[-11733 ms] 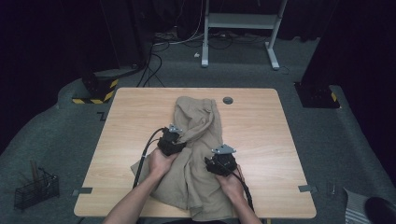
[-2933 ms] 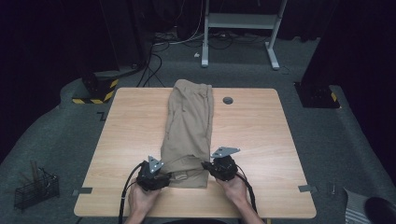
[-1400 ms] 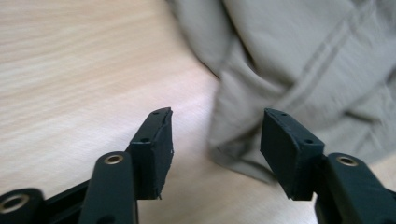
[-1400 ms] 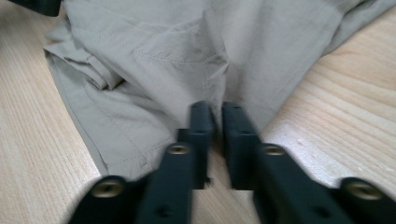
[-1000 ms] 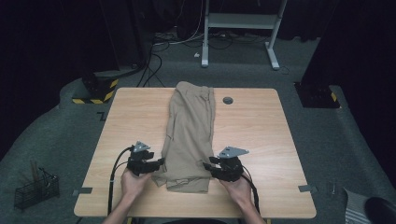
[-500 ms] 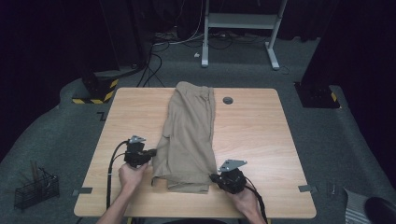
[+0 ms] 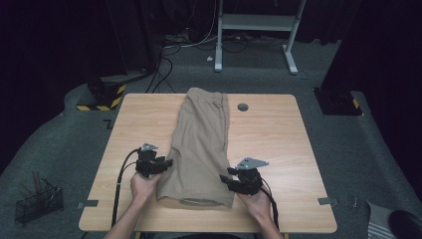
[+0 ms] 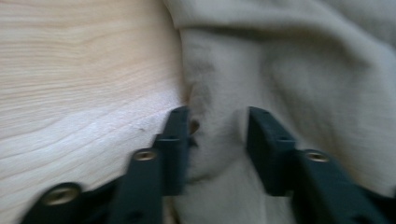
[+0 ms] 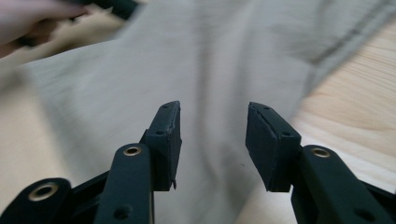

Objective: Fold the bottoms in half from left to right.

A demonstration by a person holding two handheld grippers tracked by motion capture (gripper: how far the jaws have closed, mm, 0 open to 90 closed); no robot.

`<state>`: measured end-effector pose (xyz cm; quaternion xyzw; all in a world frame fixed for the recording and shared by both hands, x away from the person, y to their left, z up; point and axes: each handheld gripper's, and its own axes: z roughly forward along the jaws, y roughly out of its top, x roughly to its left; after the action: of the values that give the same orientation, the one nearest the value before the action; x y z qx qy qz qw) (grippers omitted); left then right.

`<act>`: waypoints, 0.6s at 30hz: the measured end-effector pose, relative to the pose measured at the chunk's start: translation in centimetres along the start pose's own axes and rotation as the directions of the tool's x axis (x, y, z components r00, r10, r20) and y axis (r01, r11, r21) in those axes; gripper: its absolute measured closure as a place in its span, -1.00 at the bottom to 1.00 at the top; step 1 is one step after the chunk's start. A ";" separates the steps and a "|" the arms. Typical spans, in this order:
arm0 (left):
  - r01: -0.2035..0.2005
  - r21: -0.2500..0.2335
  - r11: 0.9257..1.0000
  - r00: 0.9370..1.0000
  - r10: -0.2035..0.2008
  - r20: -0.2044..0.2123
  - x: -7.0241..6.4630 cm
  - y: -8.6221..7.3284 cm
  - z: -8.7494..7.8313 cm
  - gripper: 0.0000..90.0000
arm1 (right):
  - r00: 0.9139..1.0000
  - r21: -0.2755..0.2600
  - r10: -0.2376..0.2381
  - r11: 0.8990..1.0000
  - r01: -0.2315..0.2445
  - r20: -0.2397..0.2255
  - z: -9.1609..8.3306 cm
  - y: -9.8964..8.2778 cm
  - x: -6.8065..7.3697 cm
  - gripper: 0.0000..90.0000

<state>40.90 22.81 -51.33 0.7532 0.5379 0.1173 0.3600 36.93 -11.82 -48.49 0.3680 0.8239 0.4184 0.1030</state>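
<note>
Beige shorts [image 7: 201,144] lie flat and lengthwise on the wooden table [image 7: 278,144], waistband at the far end. My left gripper [image 7: 168,163] is at the cloth's left edge near the hem. In the left gripper view its jaws [image 8: 217,135] have just been opening and stand apart, with a soft fold of the shorts [image 8: 299,70] loose between them. My right gripper [image 7: 225,180] is at the right edge near the hem. Its jaws [image 9: 212,135] have also just been opening and hover over the flat cloth [image 9: 187,60] without pinching it.
A small dark round cap [image 7: 242,106] sits on the table right of the waistband. The person's other hand [image 9: 28,23] shows far off in the right gripper view. On the floor stand a wire basket [image 7: 37,201] at the left and a white desk frame [image 7: 259,30] behind the table.
The right gripper has moved from the near corner of the shorts a little farther up the right edge. The left gripper has edged in toward the left edge. The hem end now lies flatter.
</note>
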 end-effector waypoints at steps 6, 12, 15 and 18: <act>-0.050 0.008 0.999 0.999 0.050 -0.015 0.0 -0.3 -0.6 0.95 | 0.996 0.134 0.000 0.991 -0.012 0.089 3.9 -0.4 -0.8 0.91; -0.008 0.024 1.000 0.999 0.008 0.034 1.1 -2.1 -2.4 0.96 | 0.993 0.153 -0.020 0.988 0.002 0.115 2.2 -1.4 -1.2 0.99; -0.031 0.015 0.999 0.999 0.031 0.041 0.6 -2.4 -2.6 0.65 | 0.993 0.157 -0.051 0.987 0.034 0.106 1.8 -1.6 -0.8 0.74; -0.001 -0.037 0.999 0.999 0.003 0.052 0.2 -1.7 -2.4 0.22 | 0.992 0.107 -0.017 0.994 0.004 0.125 1.6 -1.0 -0.9 0.42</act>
<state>38.42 24.28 -50.84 0.7497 0.5253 0.1082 0.3877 37.83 -11.84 -50.36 0.3944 0.8389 0.3492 0.1369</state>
